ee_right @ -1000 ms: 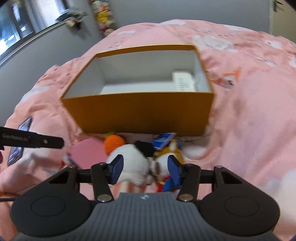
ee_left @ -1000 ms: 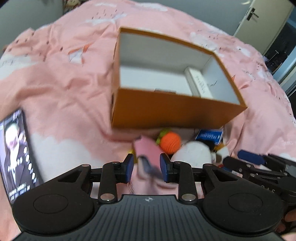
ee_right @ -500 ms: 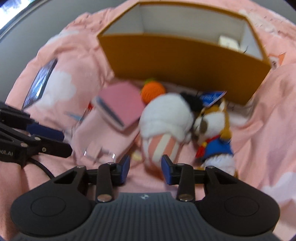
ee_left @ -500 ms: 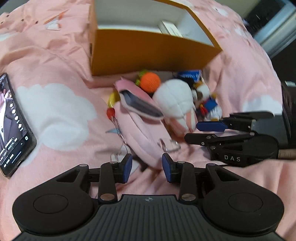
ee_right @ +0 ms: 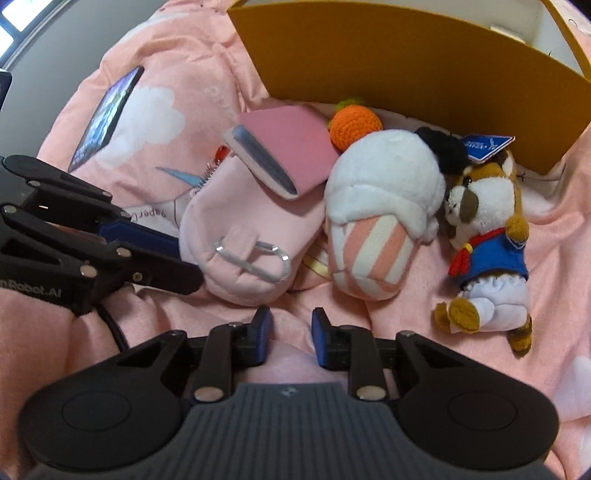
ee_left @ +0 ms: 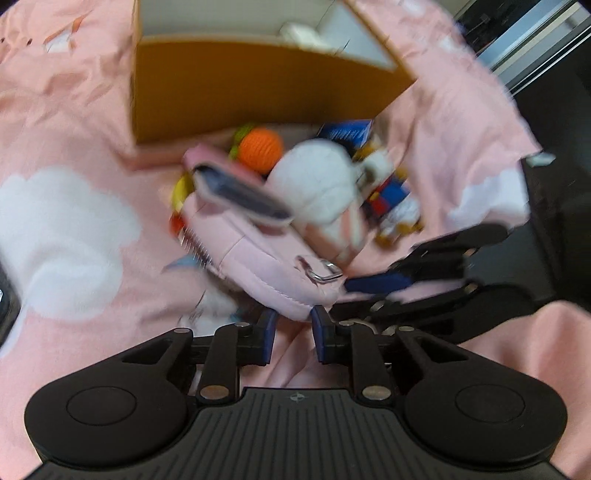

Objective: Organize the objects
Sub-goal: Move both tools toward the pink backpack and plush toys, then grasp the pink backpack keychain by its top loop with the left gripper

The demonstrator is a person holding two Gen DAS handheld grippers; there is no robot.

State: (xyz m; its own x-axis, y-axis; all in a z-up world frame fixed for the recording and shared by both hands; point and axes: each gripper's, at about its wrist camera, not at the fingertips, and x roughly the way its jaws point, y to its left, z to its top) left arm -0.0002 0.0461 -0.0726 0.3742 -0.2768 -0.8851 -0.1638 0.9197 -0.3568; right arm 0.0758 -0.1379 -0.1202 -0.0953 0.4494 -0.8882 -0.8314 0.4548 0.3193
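One white item point(ee_left: 301, 31) (blurred) inside orange box point(ee_left: 258, 92)

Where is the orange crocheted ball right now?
In the right wrist view the orange crocheted ball lies on the pink bedspread against the front wall of the orange box, between the pink notebook and the white ice-cream plush.

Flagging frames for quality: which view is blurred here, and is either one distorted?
Left wrist view: heavy motion smear over the orange box, pink pouch and white plush; only the left tool is crisp. Right wrist view: sharp, even the pouch's metal clip. Both show fisheye bending at the edges.
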